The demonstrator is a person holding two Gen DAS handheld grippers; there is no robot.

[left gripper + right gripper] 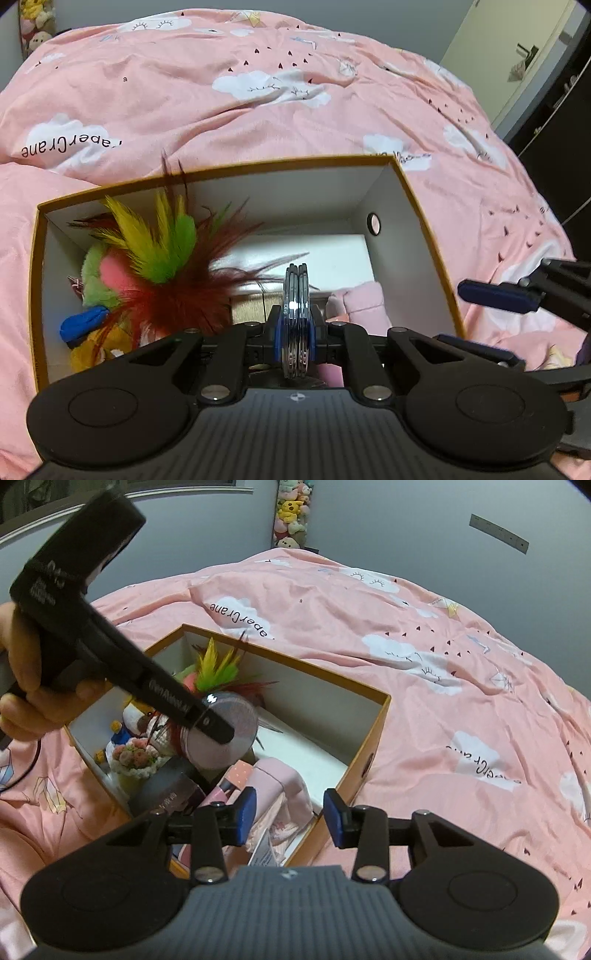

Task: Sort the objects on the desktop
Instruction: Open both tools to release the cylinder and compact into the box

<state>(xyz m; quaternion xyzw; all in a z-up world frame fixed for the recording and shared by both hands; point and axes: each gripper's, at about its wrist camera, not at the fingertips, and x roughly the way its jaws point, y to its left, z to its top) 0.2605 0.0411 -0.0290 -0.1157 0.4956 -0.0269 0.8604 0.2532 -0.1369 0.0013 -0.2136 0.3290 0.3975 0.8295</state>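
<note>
Pink bedding (424, 627) printed with white clouds covers the whole bed, and an open cardboard box (221, 168) with an orange rim and white inner walls sits on it. At the left end of the box lies a bunch of yellow, green and dark red feathers (162, 254) over green and pink plush; a blue piece (83, 325) and something yellow lie below them. In the right wrist view a person's hand (26, 686) grips the black handle of the left gripper (295, 332), which reaches over the box. Its blue pads are clamped on a round compact mirror (225, 734), held on edge above the box's middle, its chrome rim facing the left camera and its flat pinkish face turned to the right one. Under it are a crocheted flower bouquet (136, 757), a dark case (166, 786) and a pink folded cloth (280, 786). Farther right, the right gripper (290, 818) hangs over the near right corner of the box, its jaws parted with nothing between them.
</note>
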